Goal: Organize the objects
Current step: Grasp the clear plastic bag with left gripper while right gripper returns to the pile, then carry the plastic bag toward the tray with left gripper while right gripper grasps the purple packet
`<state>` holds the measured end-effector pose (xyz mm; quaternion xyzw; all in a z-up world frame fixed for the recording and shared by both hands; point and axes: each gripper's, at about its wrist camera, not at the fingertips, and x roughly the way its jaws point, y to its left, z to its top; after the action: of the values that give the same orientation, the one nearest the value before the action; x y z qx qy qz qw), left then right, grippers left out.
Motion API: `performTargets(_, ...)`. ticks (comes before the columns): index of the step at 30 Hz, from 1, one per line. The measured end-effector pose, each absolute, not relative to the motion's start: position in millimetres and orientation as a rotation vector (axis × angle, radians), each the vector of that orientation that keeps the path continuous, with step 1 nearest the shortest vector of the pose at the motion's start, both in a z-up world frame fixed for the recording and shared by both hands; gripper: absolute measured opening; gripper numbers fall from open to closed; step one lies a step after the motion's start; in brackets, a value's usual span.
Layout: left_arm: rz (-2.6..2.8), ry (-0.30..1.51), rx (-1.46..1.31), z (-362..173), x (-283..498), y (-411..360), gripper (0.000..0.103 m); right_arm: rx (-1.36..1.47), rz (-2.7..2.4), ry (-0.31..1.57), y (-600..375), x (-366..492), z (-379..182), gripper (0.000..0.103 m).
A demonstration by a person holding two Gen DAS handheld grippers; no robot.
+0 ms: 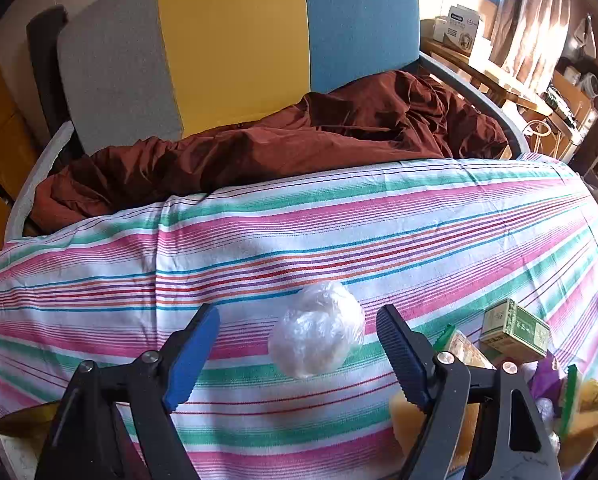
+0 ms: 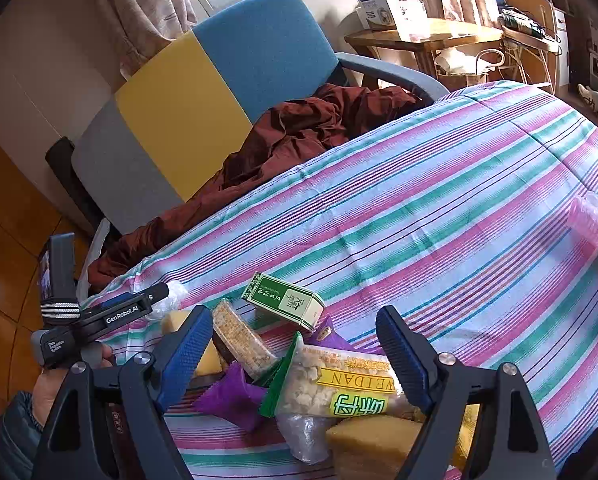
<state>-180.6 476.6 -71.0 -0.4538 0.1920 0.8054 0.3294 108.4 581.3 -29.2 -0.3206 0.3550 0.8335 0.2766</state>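
Plastic ball (image 1: 317, 330) lies between spread left tongs (image 1: 299, 344), untouched

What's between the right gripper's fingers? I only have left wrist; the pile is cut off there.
Observer: The right gripper is open, poised over a snack pack labelled WEIDAN. I can't tell if it touches.
Operator: Anything under that pack?
Observer: A clear plastic bag pokes out beneath its near end, beside a yellow spongy block.
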Motion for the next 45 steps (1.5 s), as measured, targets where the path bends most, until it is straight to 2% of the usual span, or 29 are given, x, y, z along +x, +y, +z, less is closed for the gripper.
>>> performTargets(1,2.100,0.518,-1.195,-76,-182,481,0.077,-0.860,2.234,0.955,582,109,-30,0.085)
performTargets(3,2.082,0.534,-1.227,-87,-186,486,0.065,-0.851,2.226,0.958,584,110,-30,0.085)
performTargets(5,2.061,0.518,-1.282,-98,-190,486,0.047,-0.844,2.213,0.957,586,111,-31,0.085)
performTargets(7,2.080,0.499,-1.284,-103,-191,482,0.039,-0.838,2.206,0.967,589,112,-32,0.085)
performTargets(15,2.105,0.463,-1.279,-102,-175,459,0.037,-0.876,2.320,0.958,580,100,-30,0.085)
performTargets(19,2.115,0.445,-1.310,-102,-165,441,0.037,-0.971,2.452,0.901,562,82,-29,0.081)
performTargets(25,2.135,0.406,-1.350,-95,-149,411,0.036,-1.190,2.597,0.707,523,58,-35,0.081)
performTargets(31,2.188,0.401,-1.218,-62,-120,387,0.036,-1.340,2.574,0.523,505,53,-49,0.081)
performTargets(39,2.201,0.355,-1.102,-28,-89,354,0.036,-1.484,2.500,0.369,497,38,-74,0.080)
performTargets(40,2.196,0.345,-1.099,-26,-84,350,0.036,-1.489,2.493,0.338,496,36,-76,0.073)
performTargets(41,2.190,0.336,-1.095,-25,-79,346,0.036,-1.494,2.486,0.310,494,35,-78,0.060)
performTargets(43,2.181,0.325,-1.086,-23,-70,339,0.036,-1.495,2.471,0.264,493,34,-81,0.046)
performTargets(45,2.176,0.319,-1.076,-21,-60,333,0.036,-1.488,2.474,0.253,493,34,-81,0.040)
